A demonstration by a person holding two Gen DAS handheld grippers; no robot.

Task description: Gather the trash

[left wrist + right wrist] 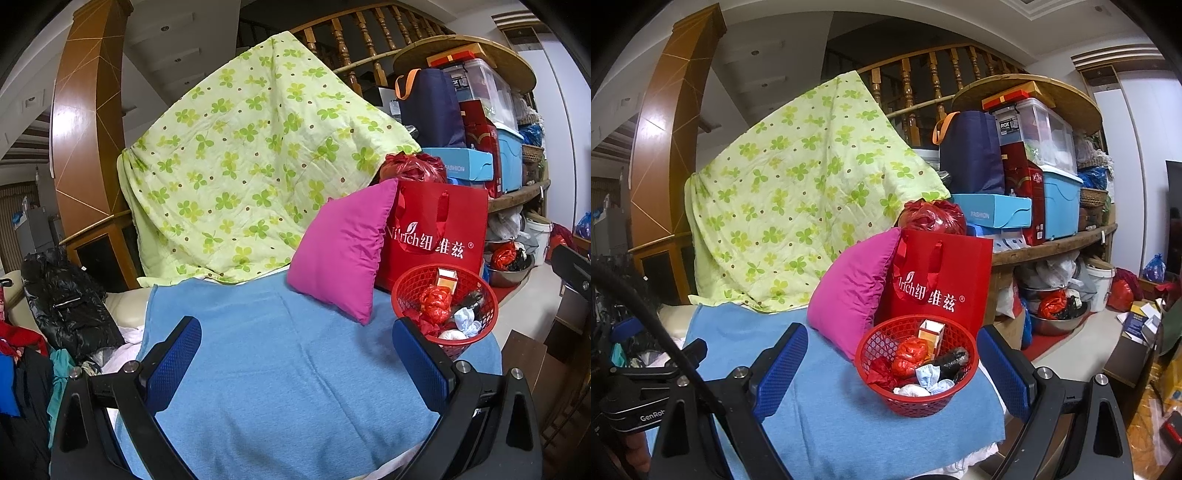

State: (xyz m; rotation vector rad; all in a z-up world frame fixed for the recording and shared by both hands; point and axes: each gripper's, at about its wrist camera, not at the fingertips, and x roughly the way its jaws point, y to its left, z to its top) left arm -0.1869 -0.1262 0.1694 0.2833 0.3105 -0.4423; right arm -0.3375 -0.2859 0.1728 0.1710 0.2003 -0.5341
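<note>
Both grippers' jaws gape wide, empty; red basket (pixel 916 400) hides its trash beneath crumpled wrappers.

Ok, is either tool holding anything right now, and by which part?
Nothing is held. The left tool stands open over the bare blue blanket; the right tool stands open around the red basket without pressing on it.

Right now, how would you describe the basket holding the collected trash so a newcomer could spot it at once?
Start at the blue blanket spread across the foreground. On its right end, in front of the red gift bag and beside the magenta pillow, sits the red basket. It is the only round, perforated plastic container there, filled with crumpled red, white and black scraps.
</note>
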